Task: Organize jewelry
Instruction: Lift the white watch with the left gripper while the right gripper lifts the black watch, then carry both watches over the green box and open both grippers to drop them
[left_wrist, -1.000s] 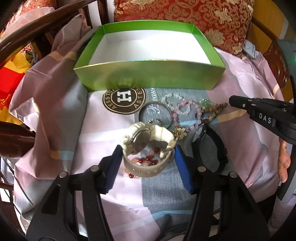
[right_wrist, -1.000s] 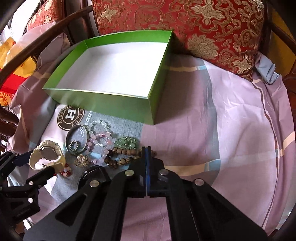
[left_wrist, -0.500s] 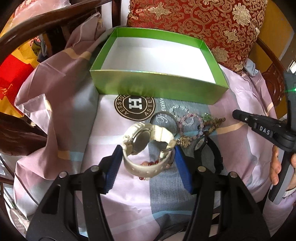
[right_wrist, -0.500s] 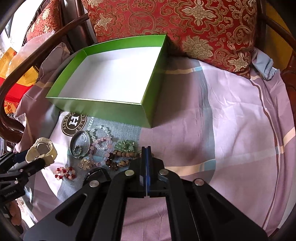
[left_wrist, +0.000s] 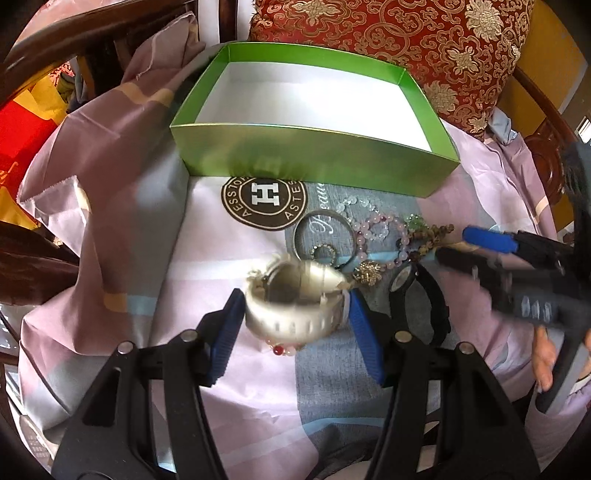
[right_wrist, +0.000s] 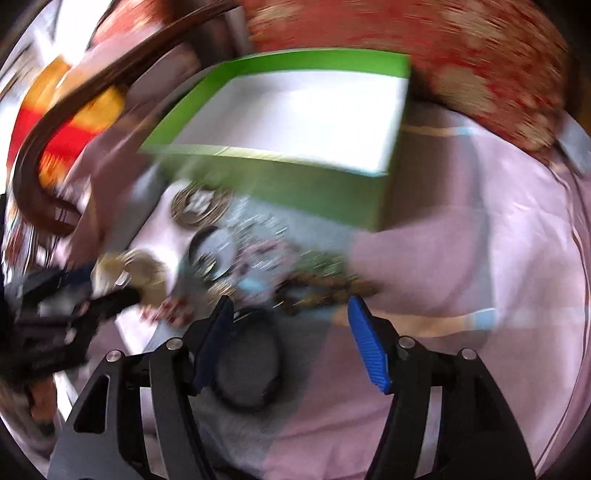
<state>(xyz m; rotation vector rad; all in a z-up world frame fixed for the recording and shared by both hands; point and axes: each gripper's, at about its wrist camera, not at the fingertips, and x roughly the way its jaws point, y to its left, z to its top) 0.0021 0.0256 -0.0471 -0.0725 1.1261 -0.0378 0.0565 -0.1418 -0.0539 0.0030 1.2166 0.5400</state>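
Note:
My left gripper (left_wrist: 295, 325) is shut on a white watch (left_wrist: 295, 306), its blue pads pressing the strap from both sides just above the cloth. A red bead bracelet (left_wrist: 282, 349) peeks out beneath it. Behind lie a metal bangle (left_wrist: 325, 236), a pink bead bracelet (left_wrist: 380, 236), brown wooden beads (left_wrist: 432, 236) and a black watch (left_wrist: 417, 295). My right gripper (right_wrist: 290, 328) is open, over the black watch (right_wrist: 247, 369) and close to the brown beads (right_wrist: 325, 291); its view is badly blurred. The green box (left_wrist: 314, 158) stands empty beyond the pile.
A pink and grey cloth (left_wrist: 122, 221) covers the seat. A red and gold cushion (left_wrist: 443, 44) leans behind the box. Dark wooden chair arms (left_wrist: 74, 40) curve at the left and back. A hand (left_wrist: 546, 365) holds the right gripper's handle at the right edge.
The right gripper has opened and swung left toward the jewelry pile. The left gripper has kept its hold on the white watch and moved forward a little toward the box.

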